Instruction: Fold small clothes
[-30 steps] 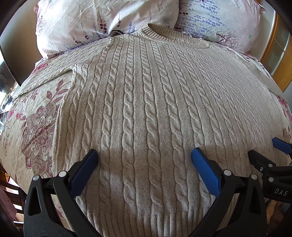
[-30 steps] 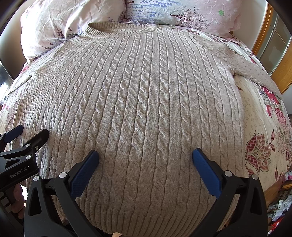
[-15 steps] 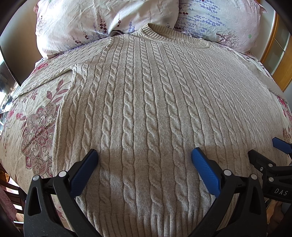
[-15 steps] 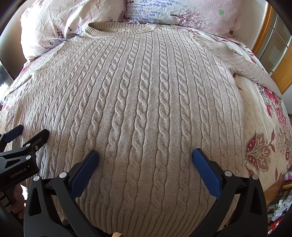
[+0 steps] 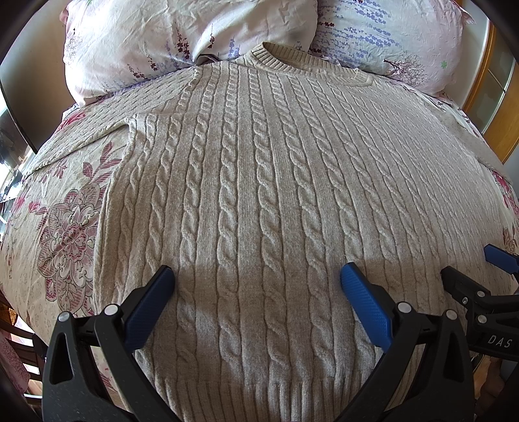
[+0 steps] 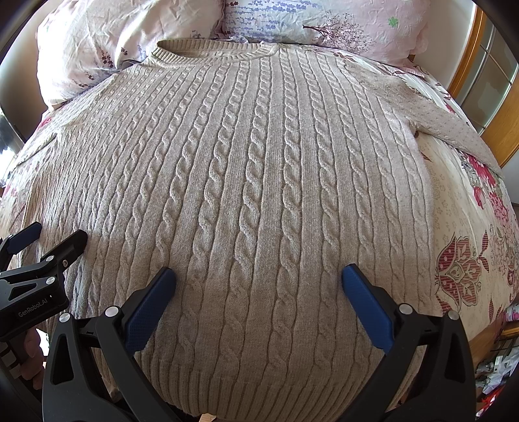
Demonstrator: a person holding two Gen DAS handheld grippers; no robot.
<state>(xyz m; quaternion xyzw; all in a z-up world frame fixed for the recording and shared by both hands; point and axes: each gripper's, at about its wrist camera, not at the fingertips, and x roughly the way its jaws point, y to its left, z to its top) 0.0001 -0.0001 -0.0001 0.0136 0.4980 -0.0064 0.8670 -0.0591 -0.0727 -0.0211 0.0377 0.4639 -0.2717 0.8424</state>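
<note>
A beige cable-knit sweater lies flat and face up on a floral bedspread, collar toward the pillows, hem toward me. It also fills the right wrist view, where its right sleeve stretches out to the side. My left gripper is open and empty, hovering over the lower left part of the sweater. My right gripper is open and empty over the lower right part. Each gripper shows at the edge of the other's view: the right one and the left one.
Two floral pillows lie behind the collar. A wooden frame with glass panes stands at the right of the bed. Clutter lies on the floor past the bed's right edge.
</note>
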